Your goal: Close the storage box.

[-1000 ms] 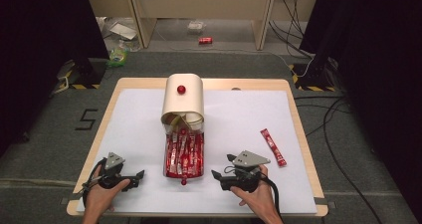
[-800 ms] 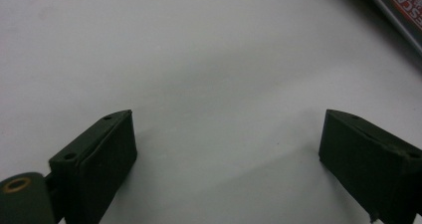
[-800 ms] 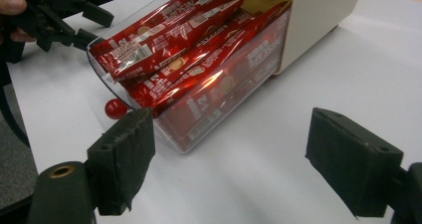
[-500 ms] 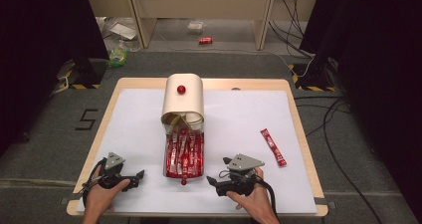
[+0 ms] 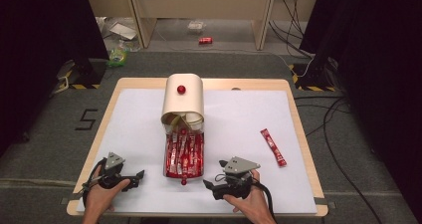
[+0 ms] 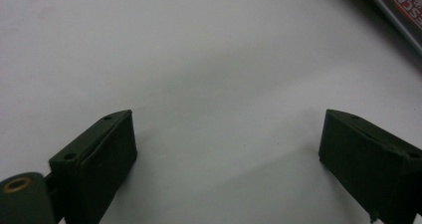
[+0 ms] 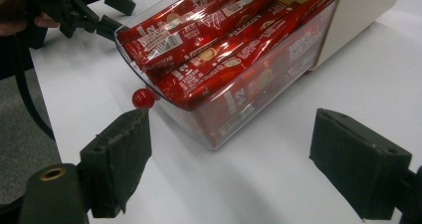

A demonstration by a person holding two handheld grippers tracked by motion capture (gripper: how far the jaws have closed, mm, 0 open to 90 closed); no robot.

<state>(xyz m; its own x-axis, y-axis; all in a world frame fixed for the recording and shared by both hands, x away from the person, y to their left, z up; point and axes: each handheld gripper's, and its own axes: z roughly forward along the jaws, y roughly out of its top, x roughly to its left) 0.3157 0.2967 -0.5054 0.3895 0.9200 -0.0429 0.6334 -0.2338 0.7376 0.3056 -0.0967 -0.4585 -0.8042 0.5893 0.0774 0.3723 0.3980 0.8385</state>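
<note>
A beige box with a red knob lies on the white mat. Its clear drawer is pulled out toward me and packed with red stick sachets. A small red knob sits on the drawer's front. My right gripper rests just right of that front and points at its corner. Its jaws have just been opening and stand open with only bare mat between them. My left gripper lies left of the drawer, open over bare mat.
One loose red sachet lies on the mat to the right of the drawer. The white mat covers a wooden table. Cables and litter lie on the floor beyond it.
My right gripper has shifted a little left, toward the drawer's front. The left gripper, the box and the loose sachet have not moved.
</note>
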